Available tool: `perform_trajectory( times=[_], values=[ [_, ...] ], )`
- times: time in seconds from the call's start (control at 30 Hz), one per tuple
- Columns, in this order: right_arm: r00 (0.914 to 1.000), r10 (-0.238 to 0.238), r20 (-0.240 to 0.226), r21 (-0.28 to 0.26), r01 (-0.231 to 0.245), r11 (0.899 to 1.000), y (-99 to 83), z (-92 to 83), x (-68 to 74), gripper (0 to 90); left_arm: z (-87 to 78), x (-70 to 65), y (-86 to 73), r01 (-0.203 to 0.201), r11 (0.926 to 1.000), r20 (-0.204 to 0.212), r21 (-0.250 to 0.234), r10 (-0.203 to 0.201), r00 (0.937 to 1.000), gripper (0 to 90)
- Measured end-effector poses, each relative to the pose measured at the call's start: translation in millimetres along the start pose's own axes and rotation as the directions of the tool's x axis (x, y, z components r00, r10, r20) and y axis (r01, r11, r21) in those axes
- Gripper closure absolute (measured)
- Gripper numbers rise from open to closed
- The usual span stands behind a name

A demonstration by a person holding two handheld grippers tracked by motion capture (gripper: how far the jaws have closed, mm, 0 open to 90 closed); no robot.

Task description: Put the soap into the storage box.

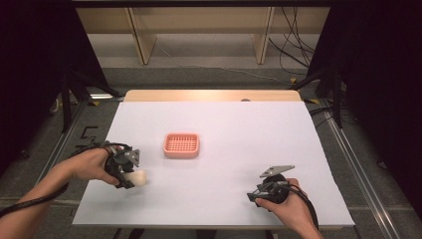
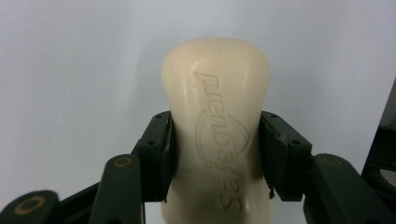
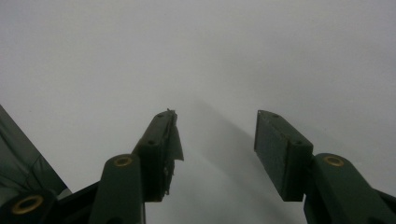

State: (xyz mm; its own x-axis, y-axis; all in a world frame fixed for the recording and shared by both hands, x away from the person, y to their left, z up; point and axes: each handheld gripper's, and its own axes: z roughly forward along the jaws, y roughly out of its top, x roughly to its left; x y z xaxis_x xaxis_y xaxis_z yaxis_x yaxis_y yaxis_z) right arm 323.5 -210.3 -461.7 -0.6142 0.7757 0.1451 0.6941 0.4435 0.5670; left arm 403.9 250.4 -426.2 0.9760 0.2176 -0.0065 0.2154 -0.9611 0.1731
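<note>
Jaws clamp soap bar (image 2: 215, 126) | left gripper (image 1: 130, 172) low, level | right gripper (image 3: 215, 154) parted

This looks like a lab: black curtains (image 1: 30, 74) hang around a white-covered table (image 1: 239, 129), with loose black cables (image 1: 293, 45) on the floor.

Left hand-held gripper (image 2: 217, 154) clamped, right hand-held gripper (image 3: 217, 149) agape

One marking is legible: the brand name "Safeguard", embossed lengthwise into the face of the cream soap bar (image 2: 215, 126). In the left gripper view the lettering reads upside down, with a curved shield outline around its middle letters. No other text, number or sign is readable.
</note>
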Motion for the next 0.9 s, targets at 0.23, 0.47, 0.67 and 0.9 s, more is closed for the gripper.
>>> perform_trajectory(
  times=[0.23,0.47,0.67,0.9],
  values=[
    [1.0,-0.001,0.0,0.001,0.001,1.0,-0.1,-0.1,-0.2,49.3,-1.2,1.2,1.6,0.017,0.9994,-0.016,-0.03,-0.017,0.9997,49.0],
    [1.0,0.001,-0.002,-0.004,-0.001,1.0,-0.4,0.7,0.0,49.2,-1.0,1.7,3.4,0.031,0.9982,-0.028,-0.052,-0.033,0.9991,49.0],
    [1.0,0.0,0.0,0.003,0.0,1.0,-0.2,0.3,0.0,49.3,-0.2,2.4,4.7,0.041,0.9964,-0.04,-0.074,-0.044,0.9982,49.0],
    [1.0,-0.001,0.001,0.003,0.001,1.0,-0.2,0.4,-0.1,49.3,-1.1,2.5,5.3,0.048,0.9945,-0.052,-0.093,-0.053,0.9972,49.1]
  ],
)
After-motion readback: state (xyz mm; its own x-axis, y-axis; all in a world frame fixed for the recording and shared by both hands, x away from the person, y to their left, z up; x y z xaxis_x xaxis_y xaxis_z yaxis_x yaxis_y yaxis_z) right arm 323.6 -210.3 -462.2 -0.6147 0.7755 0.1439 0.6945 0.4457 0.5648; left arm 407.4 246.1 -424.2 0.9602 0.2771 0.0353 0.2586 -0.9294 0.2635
